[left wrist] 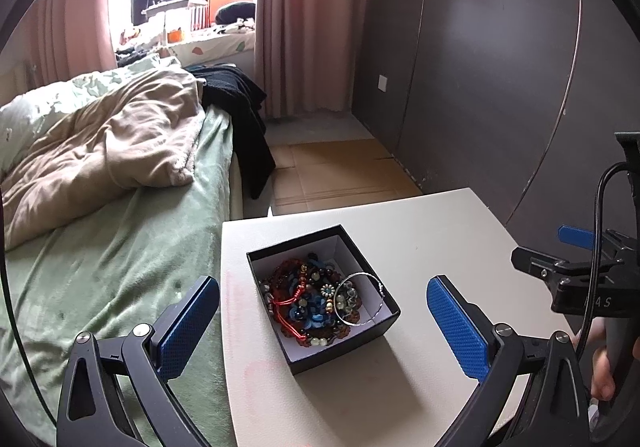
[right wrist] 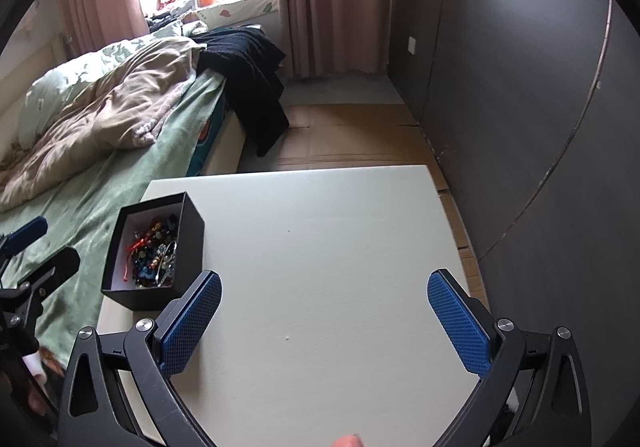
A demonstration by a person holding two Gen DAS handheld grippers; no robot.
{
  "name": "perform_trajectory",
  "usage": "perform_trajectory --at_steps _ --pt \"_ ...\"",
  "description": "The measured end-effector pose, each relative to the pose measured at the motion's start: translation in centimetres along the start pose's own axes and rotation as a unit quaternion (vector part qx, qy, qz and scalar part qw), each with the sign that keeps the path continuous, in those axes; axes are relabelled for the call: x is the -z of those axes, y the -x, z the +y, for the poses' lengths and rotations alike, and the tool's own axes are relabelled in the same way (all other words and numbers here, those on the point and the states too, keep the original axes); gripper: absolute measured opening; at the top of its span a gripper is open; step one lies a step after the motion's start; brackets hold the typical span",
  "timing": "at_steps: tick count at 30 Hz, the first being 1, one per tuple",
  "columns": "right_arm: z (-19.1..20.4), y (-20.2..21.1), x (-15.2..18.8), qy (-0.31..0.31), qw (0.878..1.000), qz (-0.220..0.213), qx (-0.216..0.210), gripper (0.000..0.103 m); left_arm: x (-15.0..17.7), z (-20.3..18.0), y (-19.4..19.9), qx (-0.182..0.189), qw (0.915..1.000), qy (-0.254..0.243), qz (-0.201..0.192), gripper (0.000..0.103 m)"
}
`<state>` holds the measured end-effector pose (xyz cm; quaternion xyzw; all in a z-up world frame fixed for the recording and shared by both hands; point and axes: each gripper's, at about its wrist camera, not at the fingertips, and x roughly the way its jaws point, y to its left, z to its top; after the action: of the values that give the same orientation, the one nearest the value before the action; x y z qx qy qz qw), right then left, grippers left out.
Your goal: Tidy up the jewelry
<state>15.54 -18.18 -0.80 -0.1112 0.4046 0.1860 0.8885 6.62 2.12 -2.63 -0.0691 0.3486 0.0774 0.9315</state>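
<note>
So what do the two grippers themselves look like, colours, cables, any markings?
Both are black plastic frames with silver bolts and blue, cross-hatched finger pads. The left gripper and right gripper match. The left view shows the right one carrying a black cable and faint lettering, unreadable.

Box [left wrist: 340, 343] — matt black card, white paper-like lining. Bangle [left wrist: 357, 299]: thin shiny metal. Table [right wrist: 340, 247] — smooth matt off-white. Gripper pads [left wrist: 458, 327]: blue, finely textured plastic.

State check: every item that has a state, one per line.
Black box: lid off, upright on the white table.
Jewelry: piled tangled inside the box.
Silver ring: leaning on the pile.
Left tongs: open, empty.
Right tongs: open, empty.
</note>
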Motion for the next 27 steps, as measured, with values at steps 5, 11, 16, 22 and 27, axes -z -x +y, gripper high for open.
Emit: perform_trajectory --at_steps 5,11,16,22,27 --pt "0.0 0.5 -0.2 -0.002 1.0 -0.006 -0.003 0.103 0.0 0.0 0.0 0.0 1.0 0.0 -0.002 0.103" --pt "0.3 0.9 -0.3 0.006 1.0 -0.008 -0.003 0.103 -0.3 0.0 0.4 0.002 0.9999 0.003 -0.01 0.103" --pt "0.0 1.7 -0.3 0.001 1.0 -0.019 0.001 0.103 -0.4 -0.2 1.0 0.006 0.9998 0.002 -0.017 0.103" --pt "-0.6 2.9 -0.4 -0.012 0.999 -0.038 -0.001 0.103 -0.5 -0.5 2.0 0.006 0.9994 -0.002 -0.034 0.103" --pt "-0.8 3.3 -0.2 -0.014 0.999 -0.047 -0.002 0.103 -0.4 -0.5 2.3 0.01 0.9993 0.0 -0.035 0.103"
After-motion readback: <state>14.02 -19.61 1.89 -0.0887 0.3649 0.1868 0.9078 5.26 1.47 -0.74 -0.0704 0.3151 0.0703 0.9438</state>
